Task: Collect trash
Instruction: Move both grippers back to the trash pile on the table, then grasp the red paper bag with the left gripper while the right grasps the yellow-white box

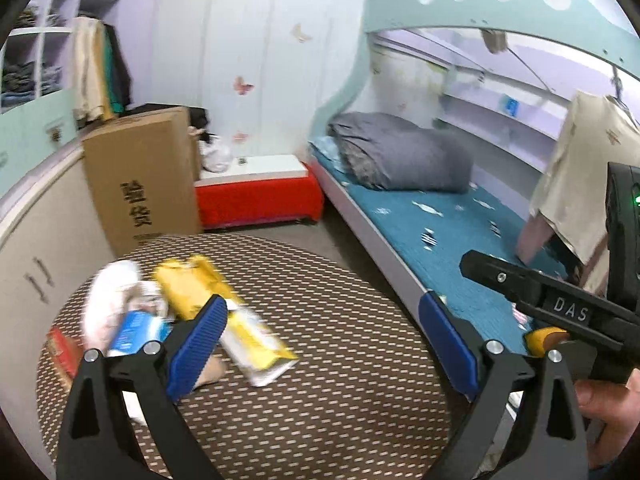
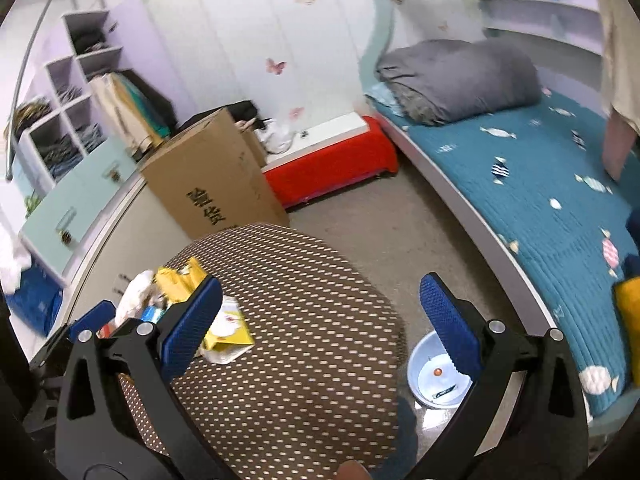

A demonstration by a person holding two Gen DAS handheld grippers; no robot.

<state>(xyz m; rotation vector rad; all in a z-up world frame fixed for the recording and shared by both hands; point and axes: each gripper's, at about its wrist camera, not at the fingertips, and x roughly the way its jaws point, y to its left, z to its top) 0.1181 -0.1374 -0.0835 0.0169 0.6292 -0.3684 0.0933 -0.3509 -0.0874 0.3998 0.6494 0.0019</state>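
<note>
Yellow wrappers point(image 1: 224, 312) and a heap of white tissue point(image 1: 114, 300), a blue-white pack point(image 1: 134, 330) and a red box point(image 1: 62, 350) lie at the left edge of the round, dotted worktop point(image 1: 320, 360). That is the trash I am after.

My left hand-held gripper point(image 1: 320, 344) is spread wide and holds nothing. Its left finger point(image 1: 196, 348) stands in front of the lower yellow wrapper, with the heap off to the left of the gap between the fingers. My right hand-held gripper point(image 2: 320, 324) is spread wide too and empty, and the trash point(image 2: 180, 300) sits beyond and left of its left finger point(image 2: 188, 328).

My worry is the offset. If I close from here, I judge the fingers meet on bare cloth, or the left finger nudges the wrappers and pushes the light tissue over the left edge. The pieces overlap, so a pinch may lift one and drag the rest. Both views are blurred, so I cannot tell whether the finger touches the wrapper. A blue basin point(image 2: 434, 376) sits on the floor by the worktop's right edge, well apart from the trash.
</note>
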